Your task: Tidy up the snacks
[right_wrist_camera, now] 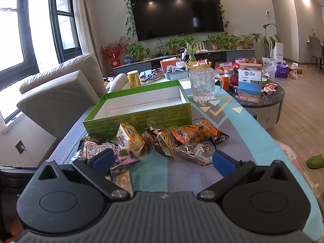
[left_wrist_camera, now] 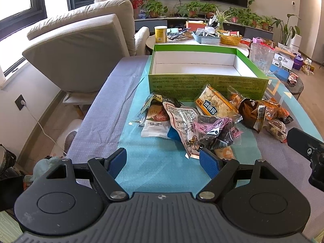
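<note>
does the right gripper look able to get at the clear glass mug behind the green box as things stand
Probably yes. The right gripper is open and holds nothing. The glass mug stands upright past the green box's right corner. The snack packets lie low in between, so going over them or round their right side looks free.

A green box [right_wrist_camera: 139, 119] lined white sits on a turquoise-and-grey cloth [right_wrist_camera: 222, 109] with triangle patterning.

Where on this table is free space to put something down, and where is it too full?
Free: inside the green box, and the cloth between the snack pile and the left gripper. Crowded: directly before the box, where packets overlap.
</note>
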A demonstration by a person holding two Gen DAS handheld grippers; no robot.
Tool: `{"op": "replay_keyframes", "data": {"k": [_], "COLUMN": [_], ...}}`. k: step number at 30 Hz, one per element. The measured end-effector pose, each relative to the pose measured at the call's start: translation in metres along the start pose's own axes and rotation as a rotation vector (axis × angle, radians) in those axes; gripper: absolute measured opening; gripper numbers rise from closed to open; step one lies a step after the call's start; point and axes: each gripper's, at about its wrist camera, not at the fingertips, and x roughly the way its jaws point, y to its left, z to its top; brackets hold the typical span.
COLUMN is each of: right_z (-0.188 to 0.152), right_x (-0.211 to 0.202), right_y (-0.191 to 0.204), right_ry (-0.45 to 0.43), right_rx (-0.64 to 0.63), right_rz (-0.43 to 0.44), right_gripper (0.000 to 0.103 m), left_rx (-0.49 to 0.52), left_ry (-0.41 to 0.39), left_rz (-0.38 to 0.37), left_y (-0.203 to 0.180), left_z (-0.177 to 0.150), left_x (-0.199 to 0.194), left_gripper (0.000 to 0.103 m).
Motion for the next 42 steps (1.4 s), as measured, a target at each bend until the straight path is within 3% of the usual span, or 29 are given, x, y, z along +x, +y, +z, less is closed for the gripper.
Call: {"op": "replay_keyframes", "data": {"k": [9,28,32,36,42], "right_z": [0.001,0.003,0.004,0.005,0.003], "right_x": [0.000,0.001,0.003,0.008,0.020], "right_y": [-0.004,-0.027,-0.033,-0.038,-0.040], "right_ry": [-0.004,-0.009,-0.009,-0.002,0.023], "right_rx": [0.004,0.047,0.054,0.057,0.052], "right_rz": [-0.009,-0.043,-0.054,-0.066,-0.070], "right_gripper": [0.052,0.052,0.052,0.052,0.052], "left_rx": [0.066,0.136,0.111,0.089,-0.028], "left_ry": [-0.020,-0.016,-0.018,-0.030,-0.023], "left_rz": [0.103,0.055,0.007,0.010,0.012], "left_y": [-0.014,-0.048,-0.038,-0.018,0.038], "left_z": [0.002,0.006,0.007,0.006,0.013], "left_x": [0.000,0.002,0.007,0.014,0.035], "left_gripper": [0.077,0.078,0.078,0.078,0.077]}}
